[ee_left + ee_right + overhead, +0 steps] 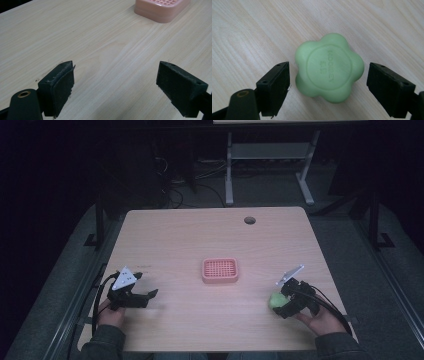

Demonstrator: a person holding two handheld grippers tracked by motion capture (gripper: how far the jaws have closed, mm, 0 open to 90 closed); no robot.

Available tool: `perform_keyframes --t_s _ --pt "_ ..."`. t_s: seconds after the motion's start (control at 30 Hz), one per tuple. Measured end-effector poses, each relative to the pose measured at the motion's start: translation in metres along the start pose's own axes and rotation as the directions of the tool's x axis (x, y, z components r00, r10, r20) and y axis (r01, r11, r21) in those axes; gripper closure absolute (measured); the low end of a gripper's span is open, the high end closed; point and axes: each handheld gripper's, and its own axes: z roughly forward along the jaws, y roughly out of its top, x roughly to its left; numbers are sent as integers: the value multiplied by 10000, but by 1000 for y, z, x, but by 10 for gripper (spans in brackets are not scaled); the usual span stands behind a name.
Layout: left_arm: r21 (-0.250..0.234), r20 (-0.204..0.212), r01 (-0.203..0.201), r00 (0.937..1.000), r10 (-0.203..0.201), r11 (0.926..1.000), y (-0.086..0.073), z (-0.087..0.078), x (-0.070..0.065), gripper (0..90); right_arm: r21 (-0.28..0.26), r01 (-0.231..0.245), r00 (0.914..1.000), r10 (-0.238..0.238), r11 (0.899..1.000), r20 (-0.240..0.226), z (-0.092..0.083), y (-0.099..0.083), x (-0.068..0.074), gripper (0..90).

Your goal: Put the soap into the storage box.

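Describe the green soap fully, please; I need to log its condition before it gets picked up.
The green soap is a pale, matte, flower-shaped bar with rounded lobes and a raised round centre stamped with faint lettering. It looks whole and unmarked. It lies flat on the wooden table, near the front right, apart from the pink dish. The right hand-held gripper straddles it, jaws open on either side with small gaps, not touching it.

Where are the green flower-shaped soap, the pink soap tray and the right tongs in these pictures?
green flower-shaped soap (329, 67), right gripper view, centre of its stamped top face.
pink soap tray (220, 270), high view, middle of its grid.
right tongs (328, 88), right gripper view, midway between the open tips, astride the soap.
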Motion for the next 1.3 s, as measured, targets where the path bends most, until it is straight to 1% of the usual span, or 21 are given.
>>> perform_keyframes --t_s 0.2,0.23,0.27,0.3,0.33,0.4,0.5,0.73,0.87,1.03,1.17,1.27,1.3 --pt "15 5 -89 10000 89 10000 0 0 0 144 185 118 9999 -118 9998 11 5 3 -1 184" --pt "42 14 -15 10000 14 10000 0 0 0 144 220 159 9999 -159 9996 -9 7 4 -1 185" --pt "53 15 -13 10000 13 10000 0 0 0 144 286 129 9999 -128 9995 -6 8 4 -1 185" --pt "11 7 -40 10000 40 10000 0 0 0 144 350 174 9998 -175 9992 20 9 5 -1 185" --pt "-6 12 16 10000 -16 10000 0 0 0 144 427 229 9997 -230 9988 19 11 6 -1 188" --pt "-10 4 -4 10000 4 10000 0 0 0 144 448 248 9997 -248 9987 9 13 7 0 188" --pt "-13 12 2 10000 -2 10000 0 0 0 144 643 353 9993 -360 9973 106 16 8 0 199" --pt "-10 5 -8 10000 8 10000 0 0 0 144 759 405 9991 -414 9963 102 17 10 0 212" --pt "-31 -3 9 10000 -9 10000 0 -1 0 144 817 475 9988 -480 9955 49 19 12 1 246" --pt "-47 -7 -8 10000 8 10000 0 -1 0 144 869 513 9986 -524 9949 103 19 13 2 254" --pt "-119 -28 17 10000 -17 9999 0 -1 0 144 920 546 9985 -553 9943 59 18 13 1 257" --pt "-153 -23 114 9999 -115 9998 0 -1 0 144 978 687 9976 -690 9928 -3 18 14 1 259" --pt "-152 -31 47 10000 -47 9999 0 -1 0 144 978 687 9976 -690 9928 -3 18 14 1 259"
